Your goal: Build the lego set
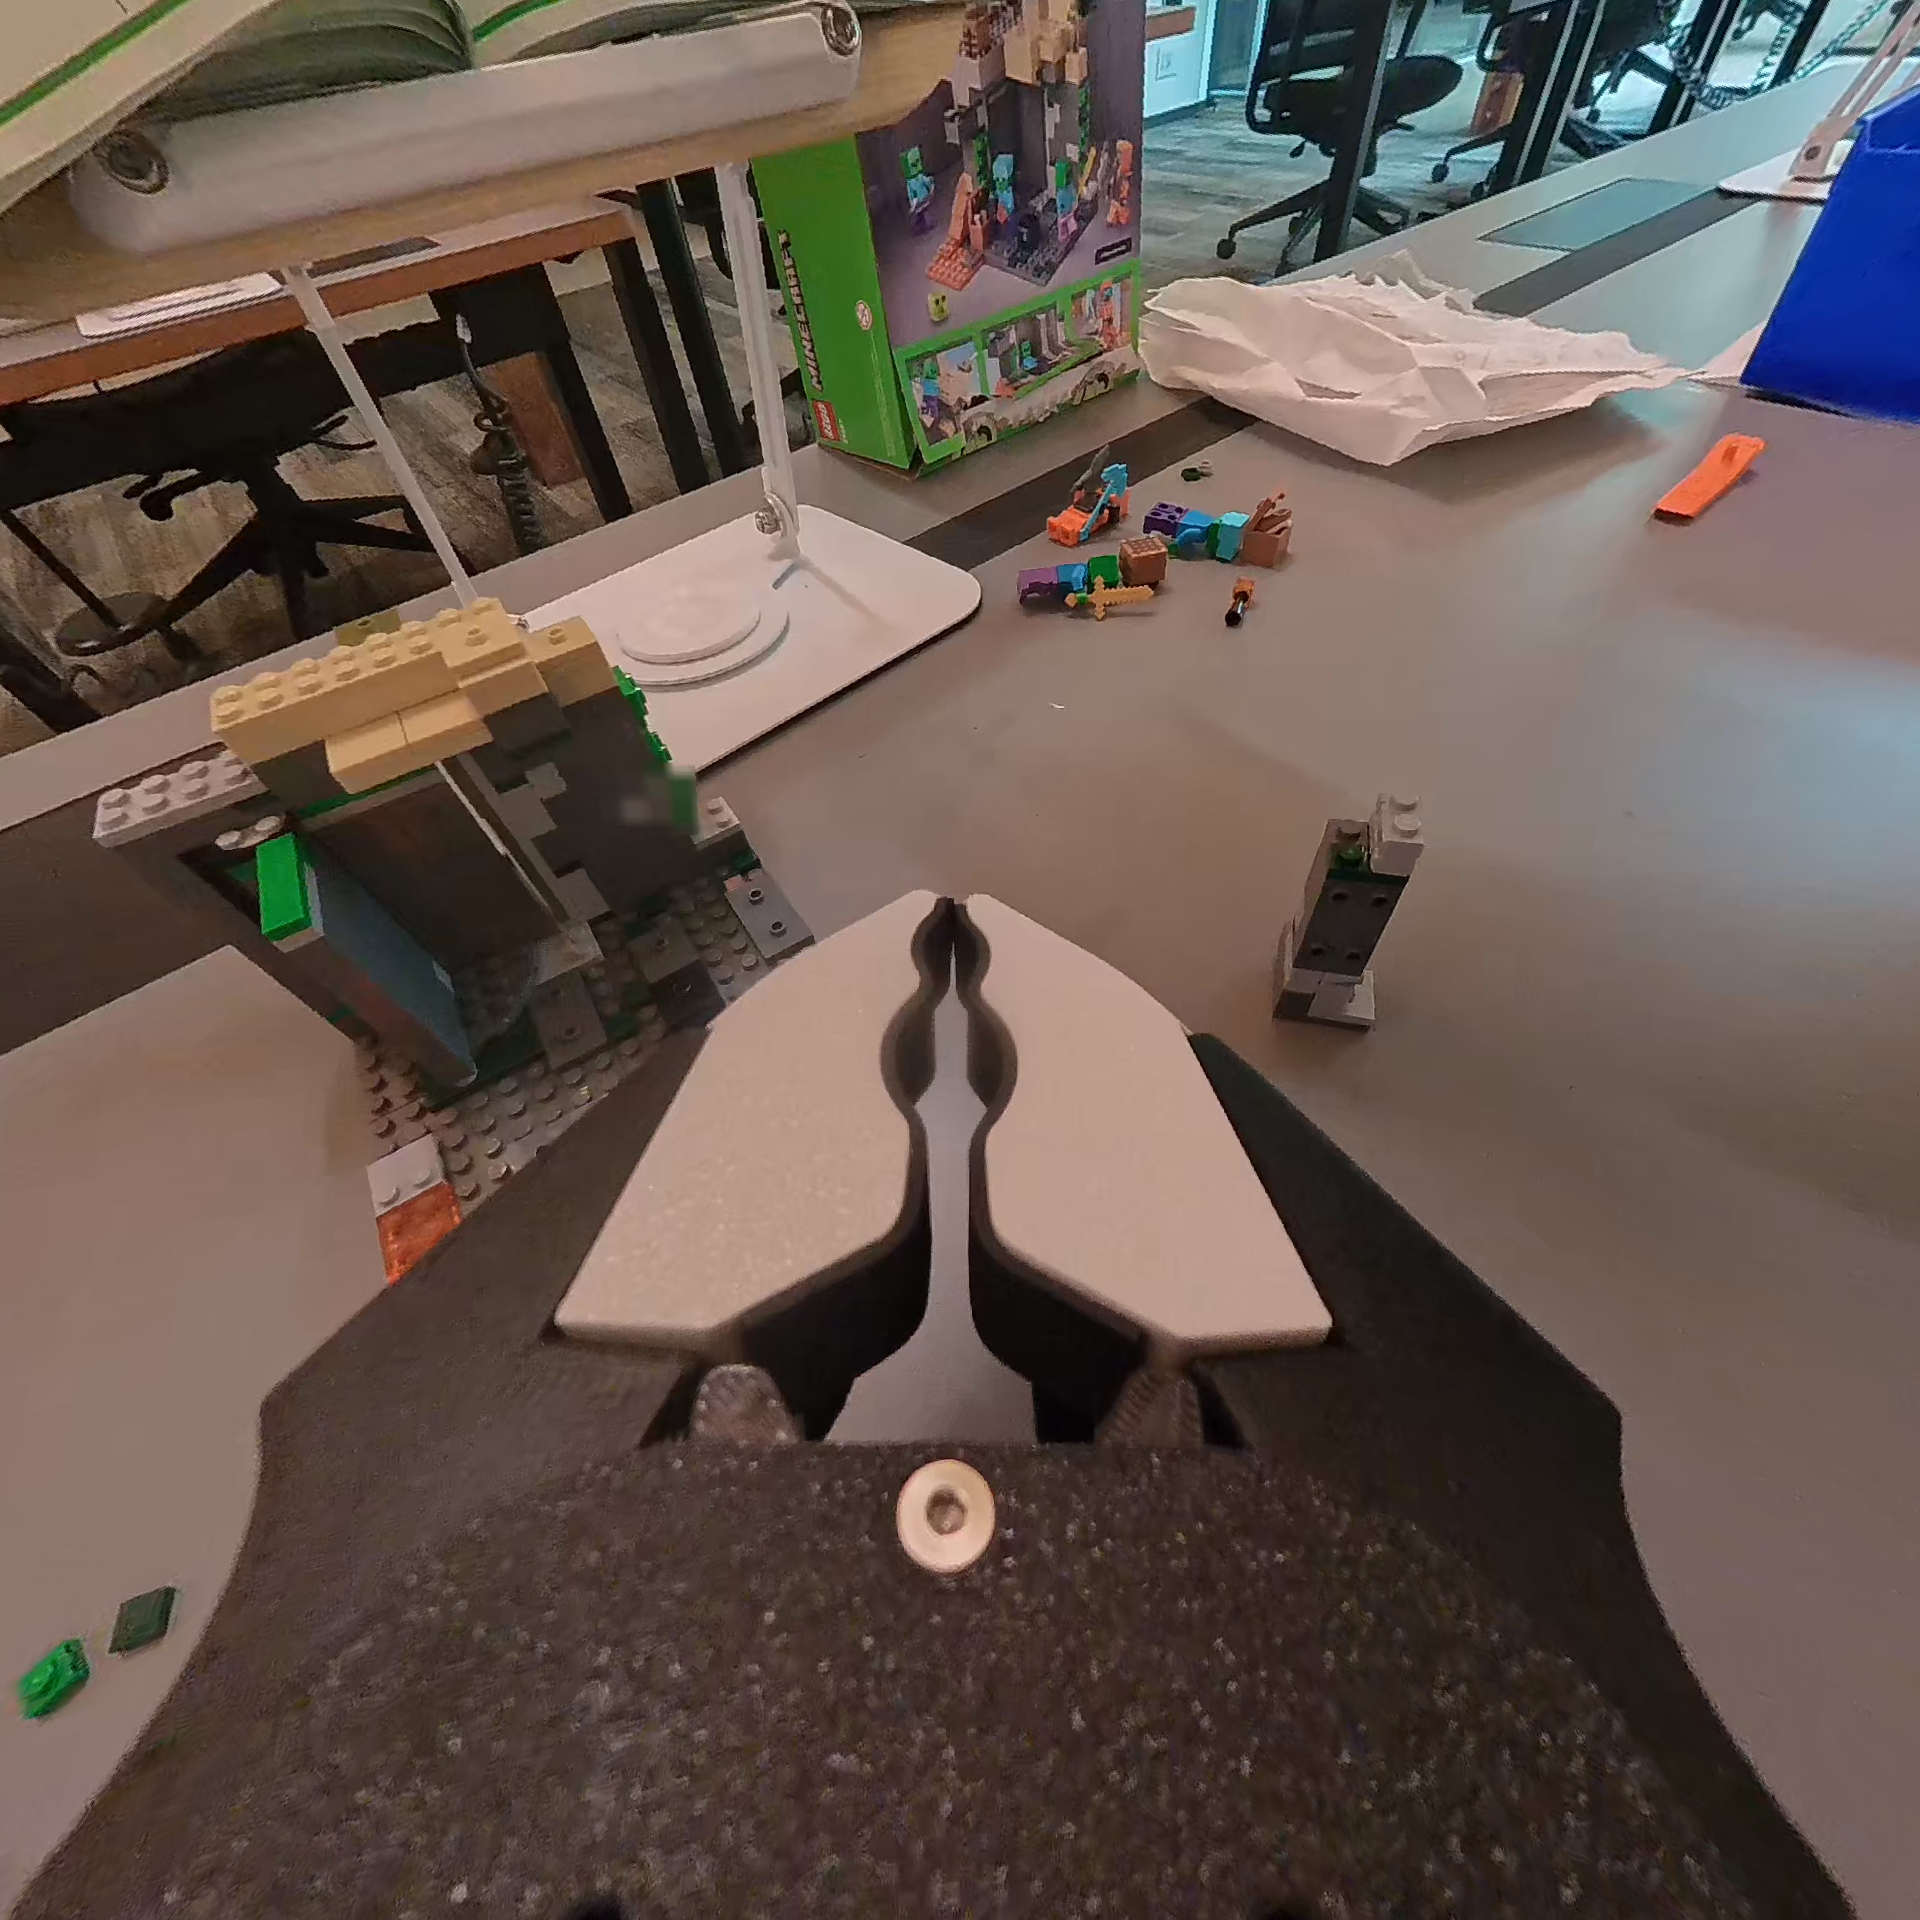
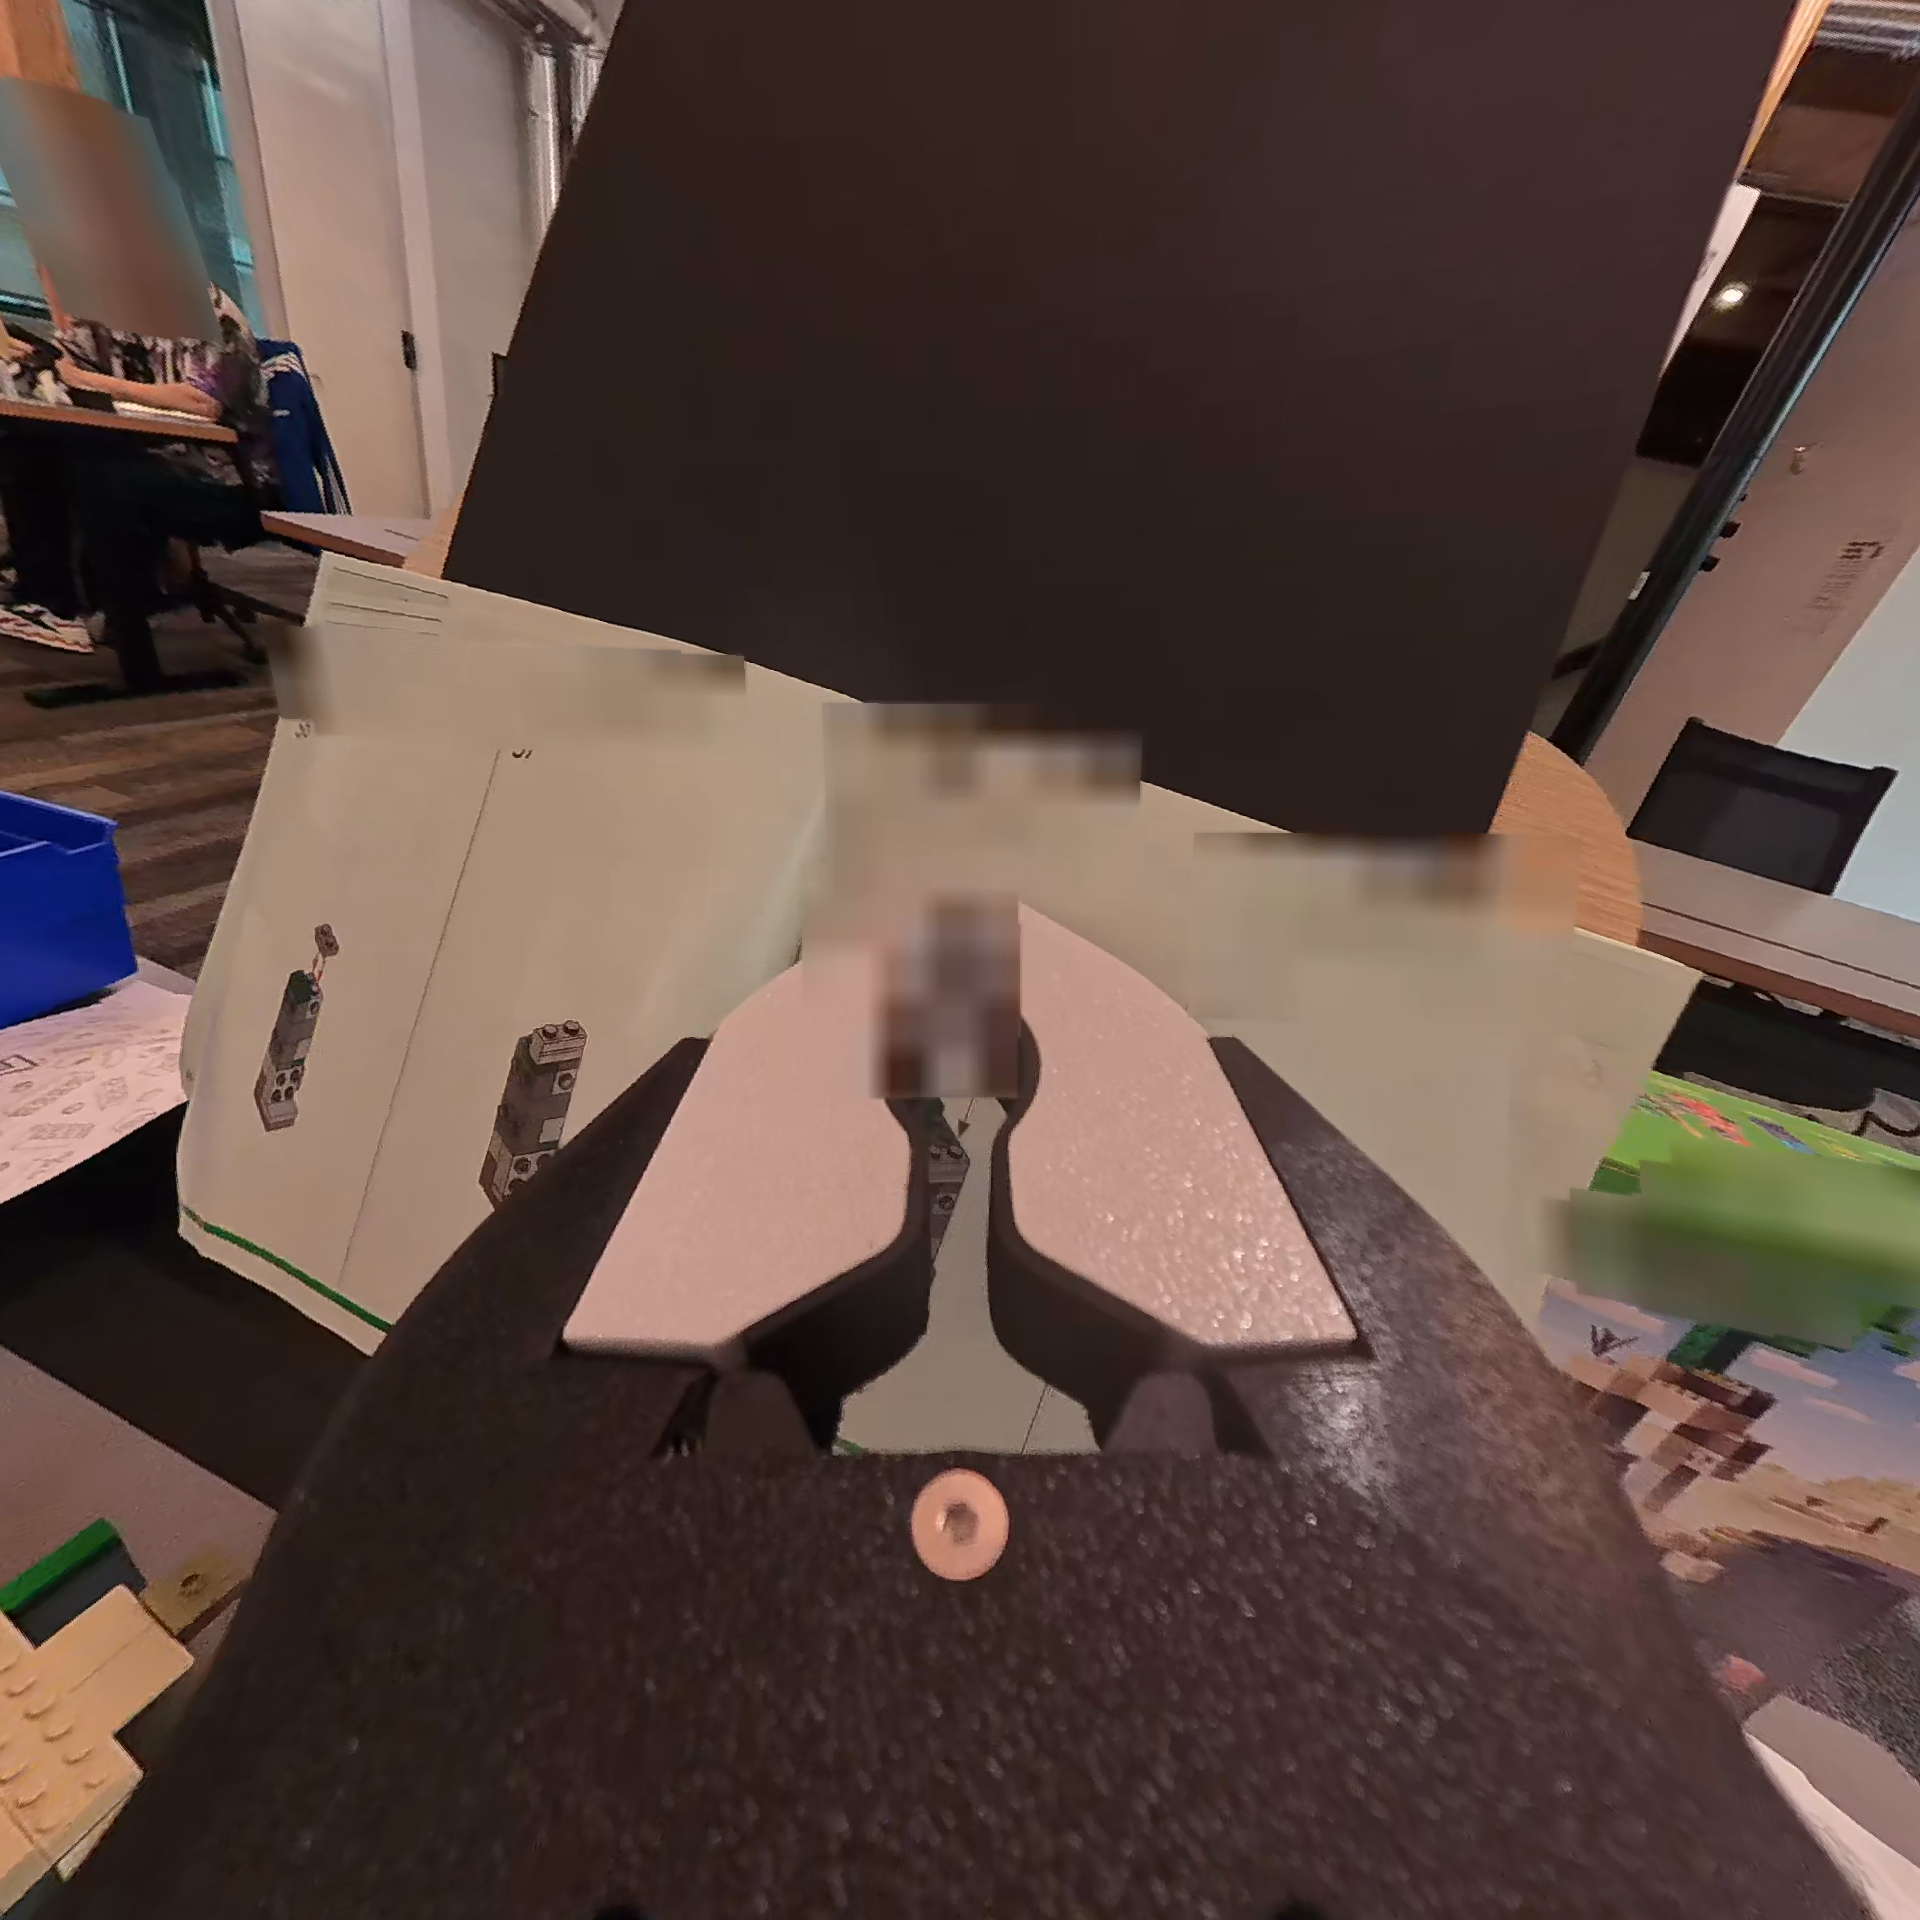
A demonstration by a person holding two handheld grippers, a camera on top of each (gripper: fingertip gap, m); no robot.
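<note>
Both grippers idle over the grey table (image 1: 1558, 1039); Lego build partly assembled.

Largest first: open instruction booklet (image 2: 623, 935) stands propped in front of the right gripper (image 2: 956, 997); its fingertips are hidden under a blur patch, so cannot tell whether they meet, though the gap lower down is narrow. Lego box (image 1: 966, 260) stands upright at the table's far edge beside the white lamp base (image 1: 790, 623). Main Lego structure (image 1: 436, 831), tan-topped on a grey studded baseplate, sits just left of the left gripper (image 1: 953, 909), whose tips are pressed together on nothing. Small grey pillar sub-build (image 1: 1345, 920) stands upright to its right, apart. Loose minifigure parts (image 1: 1164, 540) lie near the box; orange brick separator (image 1: 1709, 476) farther right. Two green plates (image 1: 94, 1652) at lower left.
</note>
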